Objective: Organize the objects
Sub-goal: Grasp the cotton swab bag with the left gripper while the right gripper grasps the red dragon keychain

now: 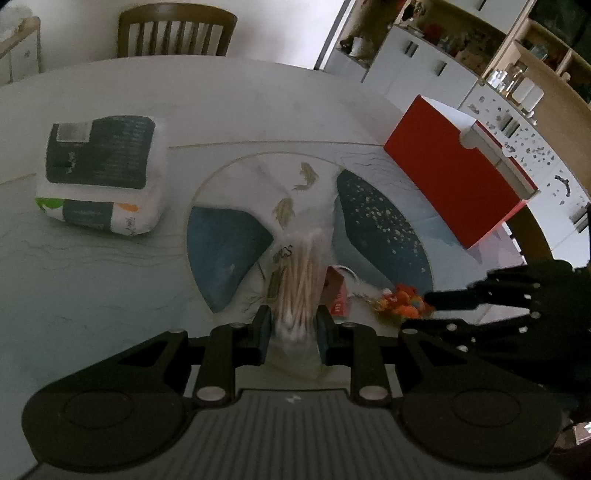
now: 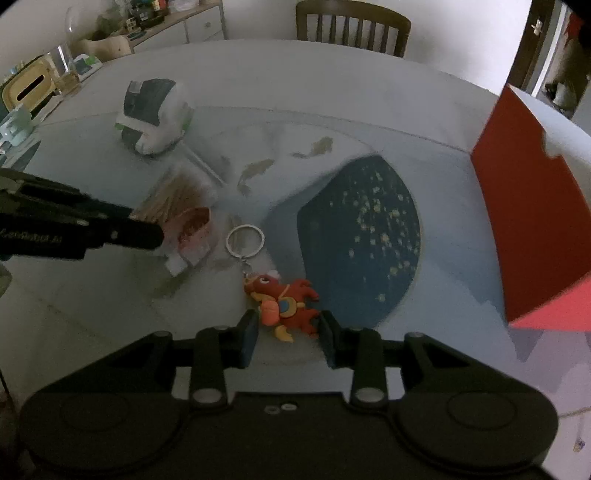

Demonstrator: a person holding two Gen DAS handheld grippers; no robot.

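My left gripper (image 1: 293, 328) is shut on a clear bag of cotton swabs (image 1: 299, 280), gripped near its lower end, with the bag pointing away over the table mat. In the right wrist view the same bag (image 2: 173, 199) sticks out past the left gripper (image 2: 147, 230). A small red packet (image 1: 338, 291) lies just beside the bag. My right gripper (image 2: 290, 336) points down at the mat, its pads closed on a red-orange animal keychain (image 2: 288, 306), whose metal ring (image 2: 245, 240) lies ahead of it. From the left wrist view the right gripper (image 1: 428, 310) is beside that keychain (image 1: 402, 301).
A red open box (image 1: 454, 181) stands at the right of the table (image 1: 258, 96); it also shows in the right wrist view (image 2: 517, 221). A tissue pack (image 1: 99, 177) lies at the left. A wooden chair (image 1: 177, 29) stands behind the far edge. Shelves fill the right background.
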